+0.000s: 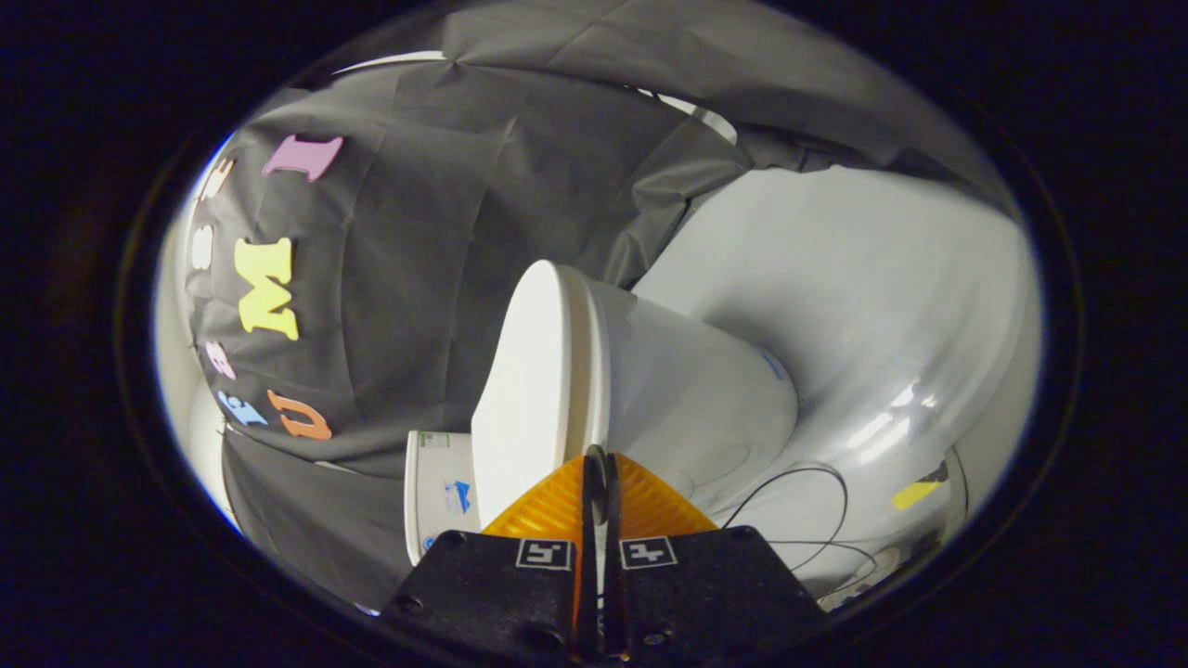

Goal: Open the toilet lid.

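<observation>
Jaws together at the lid's edge, camera rolled sideways.

Low centre of the frame, the gripper [596, 464] has its two orange fingers [543, 508] pressed flat against each other, only a thin dark slit between them and nothing gripped. Their joined tip sits right at the rim of the lid [529, 390], mid-frame, where lid meets bowl [691, 399]; whether it touches or has slipped into the seam, I cannot tell. Closed like this the fingers make a thin wedge, which looks meant for prying under the lid, not pinching it. The lid lies down on the bowl, so opening looks not yet done. Lower left, the tank [436, 492] sits behind; at right, pale floor [863, 297] with a black cable [807, 473].
</observation>
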Demonstrator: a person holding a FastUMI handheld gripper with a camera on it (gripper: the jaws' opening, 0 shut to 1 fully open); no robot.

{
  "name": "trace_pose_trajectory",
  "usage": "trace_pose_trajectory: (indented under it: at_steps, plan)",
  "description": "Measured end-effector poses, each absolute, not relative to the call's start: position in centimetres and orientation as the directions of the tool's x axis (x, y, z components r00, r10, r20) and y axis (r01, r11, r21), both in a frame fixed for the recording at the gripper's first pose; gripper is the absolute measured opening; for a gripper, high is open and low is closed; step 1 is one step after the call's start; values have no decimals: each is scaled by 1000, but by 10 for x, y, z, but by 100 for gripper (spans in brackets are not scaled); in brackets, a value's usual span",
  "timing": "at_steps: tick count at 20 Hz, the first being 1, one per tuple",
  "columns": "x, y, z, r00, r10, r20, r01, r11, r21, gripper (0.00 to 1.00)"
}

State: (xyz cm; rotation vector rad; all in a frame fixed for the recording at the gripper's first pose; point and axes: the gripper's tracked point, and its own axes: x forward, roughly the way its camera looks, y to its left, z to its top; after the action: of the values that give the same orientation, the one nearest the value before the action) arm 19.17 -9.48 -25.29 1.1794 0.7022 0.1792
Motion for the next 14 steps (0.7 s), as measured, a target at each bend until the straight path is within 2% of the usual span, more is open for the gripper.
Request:
trace_pose_trajectory:
  at_steps: [8,14]
  plan:
    - [190,-95,-242,765,427,-482,258,482,837,5]
    - [186,-92,-212,769,395,-503,230,564,793,5]
